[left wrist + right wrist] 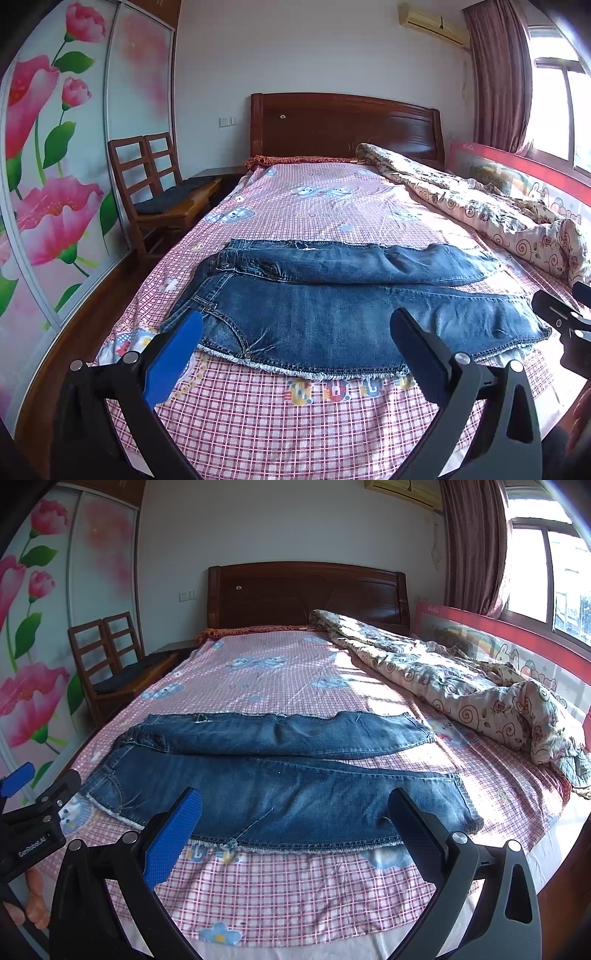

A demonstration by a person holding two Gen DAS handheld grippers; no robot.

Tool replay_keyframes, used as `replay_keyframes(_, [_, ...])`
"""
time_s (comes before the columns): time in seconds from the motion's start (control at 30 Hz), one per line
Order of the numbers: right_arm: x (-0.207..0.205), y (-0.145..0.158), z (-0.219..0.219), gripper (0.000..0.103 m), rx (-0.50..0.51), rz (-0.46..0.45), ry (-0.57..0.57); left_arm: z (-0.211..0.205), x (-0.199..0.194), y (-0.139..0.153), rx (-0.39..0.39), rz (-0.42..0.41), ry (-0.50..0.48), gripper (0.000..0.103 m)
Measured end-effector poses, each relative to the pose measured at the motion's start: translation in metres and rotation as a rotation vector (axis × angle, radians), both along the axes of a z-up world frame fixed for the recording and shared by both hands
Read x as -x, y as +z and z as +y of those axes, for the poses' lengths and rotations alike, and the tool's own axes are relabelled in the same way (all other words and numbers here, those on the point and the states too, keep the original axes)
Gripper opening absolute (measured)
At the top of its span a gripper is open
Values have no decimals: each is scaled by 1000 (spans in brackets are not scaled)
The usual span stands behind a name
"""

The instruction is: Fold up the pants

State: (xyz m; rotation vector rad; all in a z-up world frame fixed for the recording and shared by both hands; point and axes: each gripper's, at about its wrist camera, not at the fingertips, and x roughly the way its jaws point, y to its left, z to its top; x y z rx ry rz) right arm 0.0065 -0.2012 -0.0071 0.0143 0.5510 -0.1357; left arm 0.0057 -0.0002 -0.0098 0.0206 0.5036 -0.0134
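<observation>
Left wrist view: the left tongs gape wide, released, above the jeans lying across the bed. Right wrist view — right tongs equally spread, gripping nothing, near the jeans' frayed edge.

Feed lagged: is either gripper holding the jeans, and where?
Nothing held. Left gripper and right gripper hover open above the jeans.

Daylight from window on right, overexposed; sharp focus; strong fisheye bending, dark corners.
</observation>
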Motion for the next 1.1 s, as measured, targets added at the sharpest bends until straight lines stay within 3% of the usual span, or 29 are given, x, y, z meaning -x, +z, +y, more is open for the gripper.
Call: replay_keyframes(1.1, [-3,-5,-4,100,-4,17,-1,-4,-4,-5,-8,13,-12,101])
